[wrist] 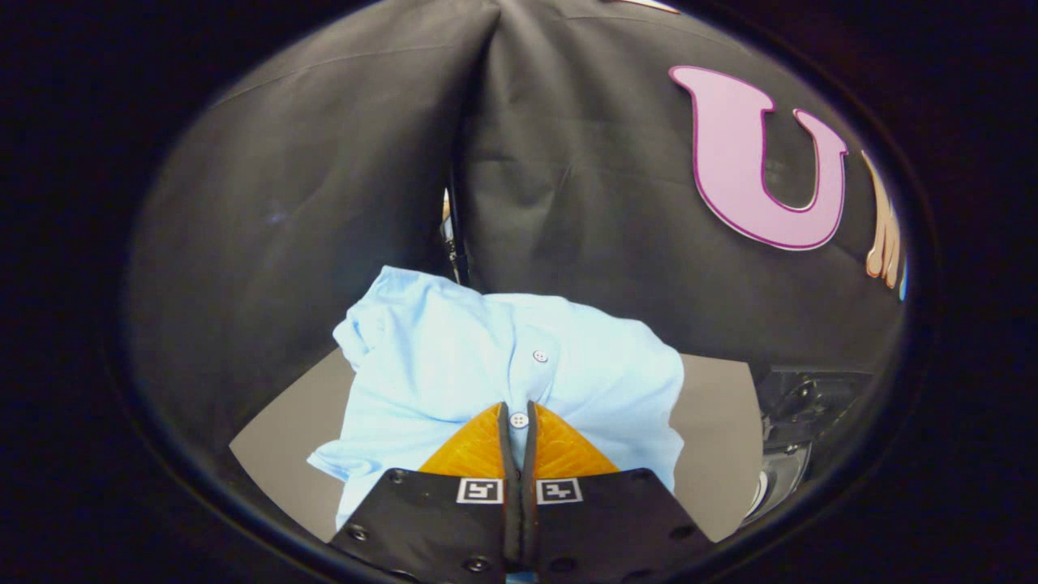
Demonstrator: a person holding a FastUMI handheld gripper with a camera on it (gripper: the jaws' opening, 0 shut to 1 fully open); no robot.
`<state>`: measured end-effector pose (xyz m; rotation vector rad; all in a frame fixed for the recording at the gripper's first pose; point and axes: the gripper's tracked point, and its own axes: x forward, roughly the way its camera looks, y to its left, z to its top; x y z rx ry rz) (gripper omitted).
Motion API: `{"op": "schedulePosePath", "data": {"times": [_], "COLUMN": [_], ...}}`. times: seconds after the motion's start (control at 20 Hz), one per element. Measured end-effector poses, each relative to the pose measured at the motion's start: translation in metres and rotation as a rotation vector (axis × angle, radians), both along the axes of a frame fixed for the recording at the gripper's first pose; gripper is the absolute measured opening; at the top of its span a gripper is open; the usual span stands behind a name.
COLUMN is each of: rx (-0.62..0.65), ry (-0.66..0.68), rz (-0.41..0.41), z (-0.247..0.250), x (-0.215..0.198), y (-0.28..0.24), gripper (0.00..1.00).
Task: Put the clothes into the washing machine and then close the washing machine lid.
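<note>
The gripper [519, 415] is sitting nearest, its two orange fingers [474, 450] pressing almost together with only a thin slit between their black pads. In that slit a strip of the light blue shirt [438, 365] is showing, with a small white button [519, 420] lying right at the fingertips, so the fingers are pinching the shirt's button placket. Two small square markers are showing on the black finger mounts just behind the orange parts.

Just ahead of and around the fingers the shirt is spreading in a crumpled heap, hanging down on both sides of the fingers and bunching up toward its far edge. A second button [540, 356] is lying a little beyond the first along the same placket. The shirt is covering much of a grey table surface [714, 438], which is showing bare to either side of the cloth.

Off to the right, beyond the table's edge, part of a dark machine with a pale curved rim [782, 470] is showing, too cut off to tell more.

Farthest back, the booth's black cloth wall [324, 186] is rising behind the shirt, with a vertical fold running down its middle
</note>
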<state>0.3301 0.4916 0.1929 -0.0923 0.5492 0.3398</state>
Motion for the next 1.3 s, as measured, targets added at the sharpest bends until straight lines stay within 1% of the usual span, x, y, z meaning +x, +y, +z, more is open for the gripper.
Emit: {"op": "schedulePosePath", "data": {"times": [0.15,0.3,0.65,0.8,1.05,1.25,1.3], "rx": [0.002,0.0,-0.003,0.001,0.0,0.001,0.011], "ry": [-0.026,-0.051,-0.073,-0.067,-0.072,-0.068,-0.056], "rz": [-0.029,-0.073,-0.236,-0.301,-0.382,-0.42,-0.418], "z": [0.016,0.028,0.039,0.037,0.029,0.019,0.015], "x": [-0.005,-0.007,-0.018,-0.02,-0.013,-0.004,-0.01], "y": [-0.03,-0.076,-0.201,-0.246,-0.302,-0.324,-0.326], "gripper": [0.01,0.01,0.01,0.01,0.01,0.01,0.02]}}
